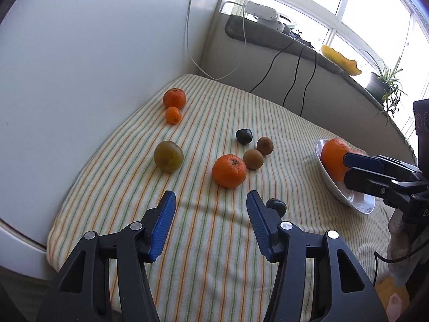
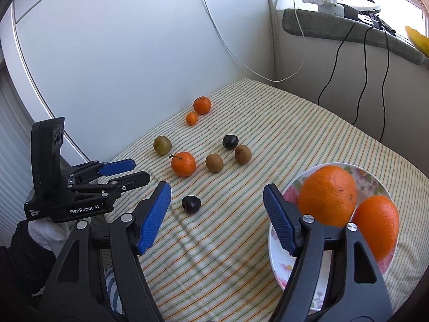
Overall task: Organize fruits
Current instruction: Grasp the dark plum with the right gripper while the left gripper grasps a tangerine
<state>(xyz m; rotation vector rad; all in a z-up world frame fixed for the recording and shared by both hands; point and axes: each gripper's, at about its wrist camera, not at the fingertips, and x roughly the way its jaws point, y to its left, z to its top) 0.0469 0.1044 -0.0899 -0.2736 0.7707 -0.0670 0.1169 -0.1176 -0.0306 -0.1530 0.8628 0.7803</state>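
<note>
1. Left gripper: jaws wide apart, nothing between them, hovering over the near part of the striped cloth. Right gripper: likewise spread wide and empty, held over the cloth just left of the floral plate.

2. Nearest fruit: a dark plum lies on the cloth between the two grippers. In the left wrist view it sits just beyond and right of the left gripper's right finger, partly hidden by it; in the right wrist view it lies ahead, nearer the right gripper's left finger. Either hand could reach it (neither is lined up on it).

3. The plate holds two large oranges, one touching the other. It sits to the right of everything else, so the right hand is the nearer for any delivery.

4. Next out, directly ahead of the left gripper: a mandarin with stem. Judgement: this is the left hand's straightest pick, needing only a forward reach.

5. Mid-cloth: two kiwis close together, a second dark plum just behind them, and a greenish round fruit well off to the left.

6. Far corner, near the wall: a small orange fruit touching a mandarin behind it.
</note>
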